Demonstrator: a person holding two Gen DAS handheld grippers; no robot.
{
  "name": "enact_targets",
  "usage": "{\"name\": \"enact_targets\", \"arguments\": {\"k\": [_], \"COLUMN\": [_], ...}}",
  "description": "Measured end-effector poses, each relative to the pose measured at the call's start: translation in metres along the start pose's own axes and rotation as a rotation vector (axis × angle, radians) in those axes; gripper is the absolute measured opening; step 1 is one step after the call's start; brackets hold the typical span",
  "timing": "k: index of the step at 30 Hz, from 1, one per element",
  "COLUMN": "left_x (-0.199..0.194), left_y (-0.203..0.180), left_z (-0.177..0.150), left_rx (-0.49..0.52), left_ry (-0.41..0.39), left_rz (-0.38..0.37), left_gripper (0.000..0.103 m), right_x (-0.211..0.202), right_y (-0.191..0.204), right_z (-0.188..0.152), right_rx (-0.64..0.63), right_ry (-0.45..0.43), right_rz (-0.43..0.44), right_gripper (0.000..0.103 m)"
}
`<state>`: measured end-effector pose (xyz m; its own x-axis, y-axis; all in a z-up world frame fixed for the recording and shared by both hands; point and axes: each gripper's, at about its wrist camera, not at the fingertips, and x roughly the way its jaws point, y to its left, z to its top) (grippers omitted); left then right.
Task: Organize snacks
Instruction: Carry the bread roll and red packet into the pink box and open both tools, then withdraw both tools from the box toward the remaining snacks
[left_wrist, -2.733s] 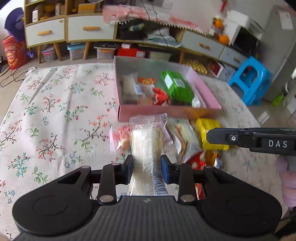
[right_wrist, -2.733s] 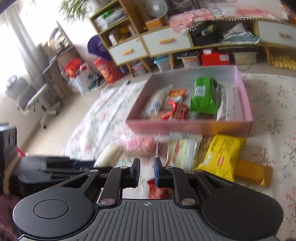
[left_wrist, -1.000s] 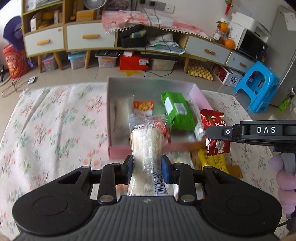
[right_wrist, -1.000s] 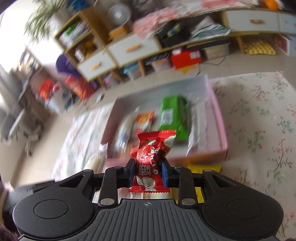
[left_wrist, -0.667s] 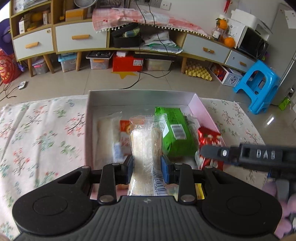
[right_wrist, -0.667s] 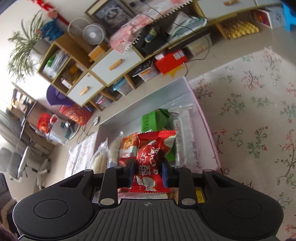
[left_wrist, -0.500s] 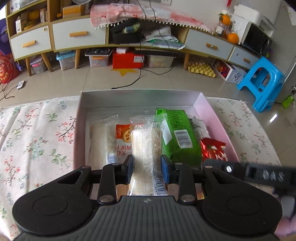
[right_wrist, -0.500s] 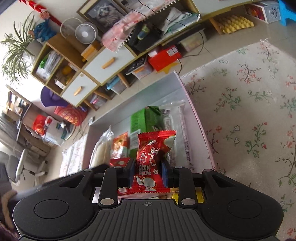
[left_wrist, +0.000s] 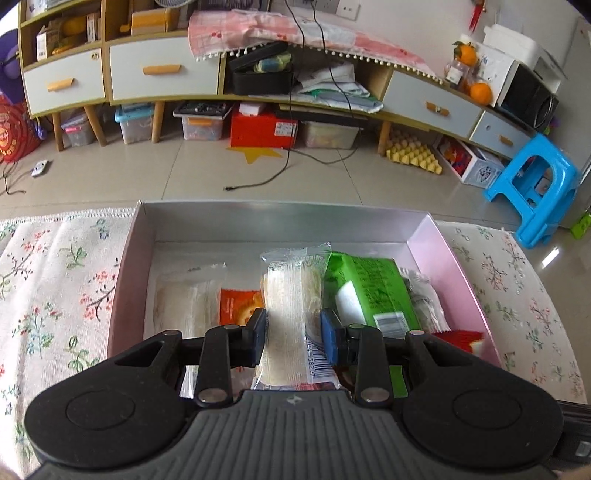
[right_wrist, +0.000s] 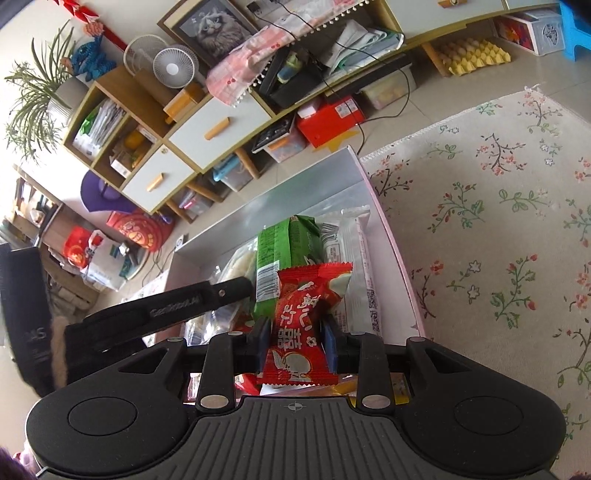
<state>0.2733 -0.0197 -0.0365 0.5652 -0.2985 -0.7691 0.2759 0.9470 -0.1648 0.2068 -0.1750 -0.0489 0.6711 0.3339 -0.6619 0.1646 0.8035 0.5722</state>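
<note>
Plastic-wrapped snacks over the pink box

Left wrist view: left gripper (left_wrist: 294, 334) pinches a clear cracker pack (left_wrist: 291, 306) mid-length above the box (left_wrist: 452, 258). Light, crinkly, likely brittle inside.

Right wrist view: right gripper (right_wrist: 294, 341) jaws are opening around a red candy (right_wrist: 303, 325) between them, over the box's right side beside the green pack (right_wrist: 282, 254). Slippery film; best held at the middle

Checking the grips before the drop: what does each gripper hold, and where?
Left gripper clamps the clear pale snack pack across its lower middle. Right gripper, jaws opening, has the red candy packet between its pads at mid-body.
</note>
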Motion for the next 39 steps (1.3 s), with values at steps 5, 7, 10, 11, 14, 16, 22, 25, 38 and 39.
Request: {"name": "enact_targets", "arguments": {"k": [5,7,10,11,14,16,22,25,38,39], "left_x": [-0.001,-0.005,-0.009,-0.011,-0.018,-0.023,-0.038,-0.046,-0.087,-0.091], "left_y": [-0.001,-0.002,-0.004,-0.003,-0.001,-0.002,-0.003,-0.004,-0.024,-0.025], "left_z": [0.001,0.001,0.002,0.002,0.002,0.001,-0.007,-0.013,-0.052,-0.055], "left_rx": [0.0,0.014,0.03,0.03,0.021,0.025,0.045,0.039,0.063,0.064], "left_ry": [-0.016,-0.026,-0.038,-0.038,-0.039,-0.042,-0.036,-0.031,-0.038,-0.037], "left_rz": [-0.014,-0.023,-0.013,-0.013,-0.012,-0.007,0.018,0.02,0.049,0.052], "left_gripper": [0.035,0.042,0.054,0.055,0.061,0.064,0.071,0.076,0.099,0.1], "right_x": [-0.004,-0.007,-0.012,-0.013,-0.017,-0.02,-0.034,-0.043,-0.078,-0.079], "right_y": [0.0,-0.001,-0.003,-0.003,-0.003,-0.002,0.003,0.007,0.014,0.015], "right_z": [0.003,0.005,0.007,0.007,0.008,0.008,0.008,0.008,-0.005,-0.008], "right_rx": [0.004,0.011,0.019,0.02,0.02,0.016,-0.012,-0.042,-0.119,-0.127], "right_ry": [0.002,-0.009,-0.021,-0.024,-0.026,-0.026,-0.025,-0.024,-0.012,-0.008], "right_rz": [0.022,0.03,0.027,0.026,0.021,0.018,0.011,-0.004,-0.082,-0.088], "right_gripper": [0.038,0.048,0.05,0.051,0.056,0.058,0.072,0.077,0.089,0.089]}}
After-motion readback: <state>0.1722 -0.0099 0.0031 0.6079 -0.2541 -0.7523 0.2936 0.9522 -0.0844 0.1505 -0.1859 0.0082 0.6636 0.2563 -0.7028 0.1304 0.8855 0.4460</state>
